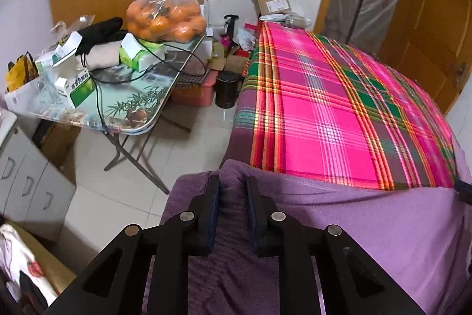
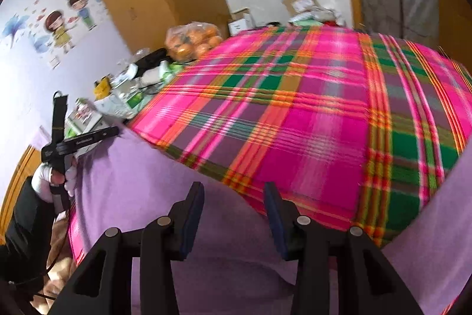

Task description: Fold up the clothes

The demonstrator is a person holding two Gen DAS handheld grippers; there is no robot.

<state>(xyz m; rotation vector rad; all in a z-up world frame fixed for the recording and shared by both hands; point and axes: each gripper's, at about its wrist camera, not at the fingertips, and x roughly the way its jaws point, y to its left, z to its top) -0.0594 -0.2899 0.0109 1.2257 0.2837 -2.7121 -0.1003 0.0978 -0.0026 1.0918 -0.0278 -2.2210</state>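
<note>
The purple cloth [image 1: 368,226] lies at the near edge of the bed [image 1: 339,108], and part of it hangs off the corner. The left gripper [image 1: 233,197] is squeezing a bunched bit of the cloth at that corner. The right gripper [image 2: 233,205] sits over the cloth with its jaws wide apart, holding nothing. The cloth is soft and heavy. If only one corner gets pulled, it could slide off the bed or fold crooked

Purple garment [image 1: 368,220] lies spread over the near edge of plaid bed [image 1: 324,108].
</note>
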